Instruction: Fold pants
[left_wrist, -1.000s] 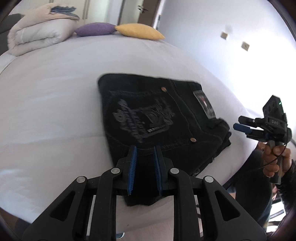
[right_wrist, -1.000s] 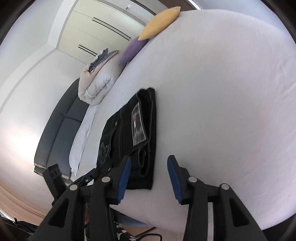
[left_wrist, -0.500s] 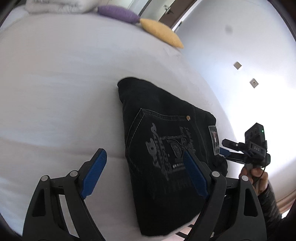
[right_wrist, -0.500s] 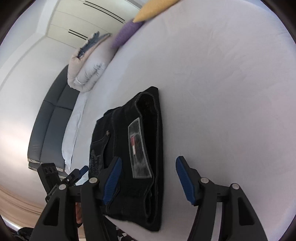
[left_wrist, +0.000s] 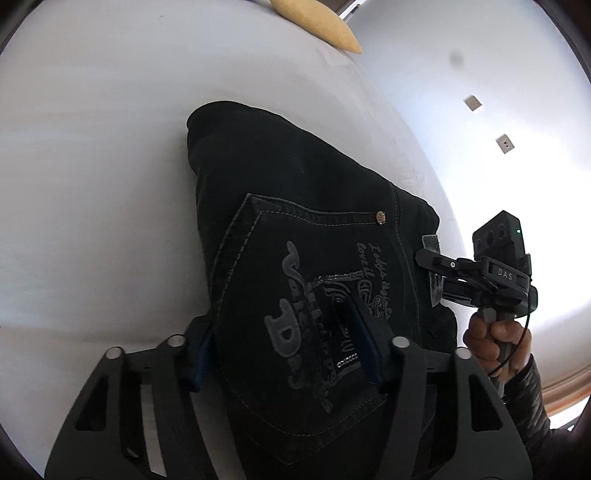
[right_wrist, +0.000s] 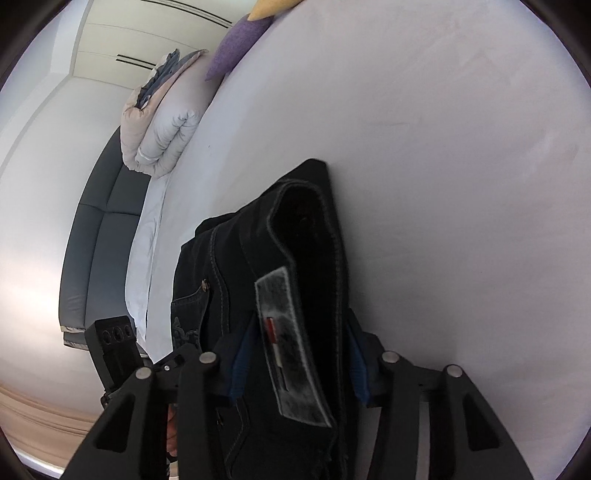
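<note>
White bed sheet (left_wrist: 92, 192) carries folded black denim pants (left_wrist: 303, 206) near its edge. Left gripper (left_wrist: 284, 350) straddles the pocket side, jaws wide, not clamped. Right gripper (right_wrist: 295, 369) straddles the waistband end likewise. Best to close both together on all layers before lifting, keeping stack square

Setting: a home bedroom. Evidence: a bed (right_wrist: 461, 147) with a plain white sheet fills both views. At the head of the bed lie a purple pillow (right_wrist: 236, 48) and a yellow pillow (left_wrist: 317, 27). A folded duvet (right_wrist: 162, 129) lies beside the purple pillow. Beyond the bed stand a dark sofa (right_wrist: 99, 236) and pale wardrobe doors (right_wrist: 147, 37).
</note>
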